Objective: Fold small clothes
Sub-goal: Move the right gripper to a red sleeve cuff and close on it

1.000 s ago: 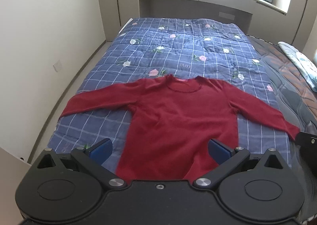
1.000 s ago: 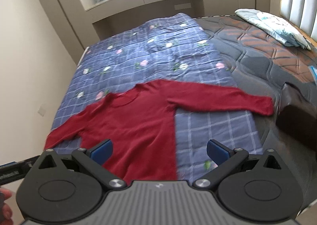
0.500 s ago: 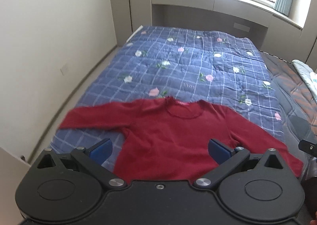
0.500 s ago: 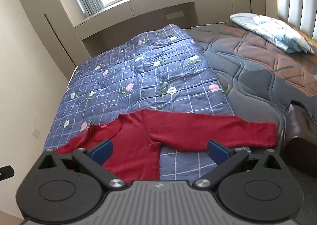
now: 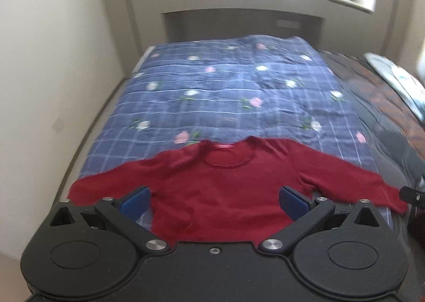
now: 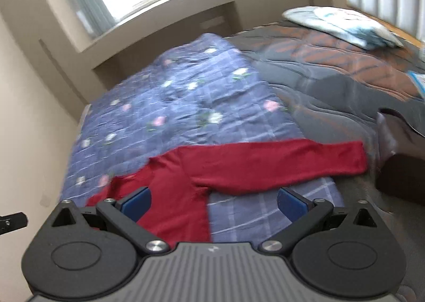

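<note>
A dark red long-sleeved top (image 5: 220, 190) lies flat on a blue checked floral quilt (image 5: 233, 94), collar away from me, both sleeves spread out. In the right wrist view the top (image 6: 186, 185) shows with its right sleeve (image 6: 292, 166) stretched toward the quilt's edge. My left gripper (image 5: 215, 199) is open and empty, held above the top's body. My right gripper (image 6: 212, 202) is open and empty, above the top's right side and the quilt. Both views are blurred.
The quilt covers the left part of a bed with a grey and brown mattress pad (image 6: 332, 62). A folded light blue cloth (image 6: 340, 22) lies near the headboard. A dark brown object (image 6: 398, 158) sits by the right sleeve's end. A wall (image 5: 53, 76) runs along the left.
Both grippers have tilted up and drawn back, so the top sits lower in both views and more of the window shows. The top has not moved. Both grippers stay open.
</note>
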A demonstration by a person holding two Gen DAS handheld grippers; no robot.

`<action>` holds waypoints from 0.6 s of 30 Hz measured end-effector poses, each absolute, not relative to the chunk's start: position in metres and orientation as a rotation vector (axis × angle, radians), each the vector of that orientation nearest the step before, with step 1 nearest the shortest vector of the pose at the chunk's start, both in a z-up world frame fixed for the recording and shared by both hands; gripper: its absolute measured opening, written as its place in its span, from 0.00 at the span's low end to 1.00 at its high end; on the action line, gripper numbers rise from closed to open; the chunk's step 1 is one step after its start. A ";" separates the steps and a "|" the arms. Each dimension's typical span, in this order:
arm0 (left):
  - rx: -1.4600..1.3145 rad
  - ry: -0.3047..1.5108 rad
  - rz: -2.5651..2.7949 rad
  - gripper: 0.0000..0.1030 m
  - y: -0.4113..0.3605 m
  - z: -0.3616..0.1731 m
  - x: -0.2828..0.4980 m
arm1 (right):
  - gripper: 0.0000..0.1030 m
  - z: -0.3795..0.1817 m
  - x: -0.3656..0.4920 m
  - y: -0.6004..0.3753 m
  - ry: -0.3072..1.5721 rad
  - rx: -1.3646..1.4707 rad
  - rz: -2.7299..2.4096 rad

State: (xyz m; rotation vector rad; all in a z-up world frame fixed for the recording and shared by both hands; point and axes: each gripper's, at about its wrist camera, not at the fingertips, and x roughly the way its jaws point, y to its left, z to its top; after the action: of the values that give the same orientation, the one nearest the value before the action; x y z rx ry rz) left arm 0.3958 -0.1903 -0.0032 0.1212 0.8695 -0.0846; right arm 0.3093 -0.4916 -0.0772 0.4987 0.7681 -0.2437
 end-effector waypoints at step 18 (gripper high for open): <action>0.141 0.828 -0.113 0.99 -0.282 -0.192 0.505 | 1.00 -0.265 0.337 -0.638 0.644 0.806 -0.662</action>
State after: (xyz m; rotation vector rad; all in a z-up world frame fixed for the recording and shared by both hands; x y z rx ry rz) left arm 0.5050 -0.2817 -0.1915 0.1407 0.8275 -0.1135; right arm 0.3369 -0.6383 -0.2654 0.8062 0.6444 -0.6623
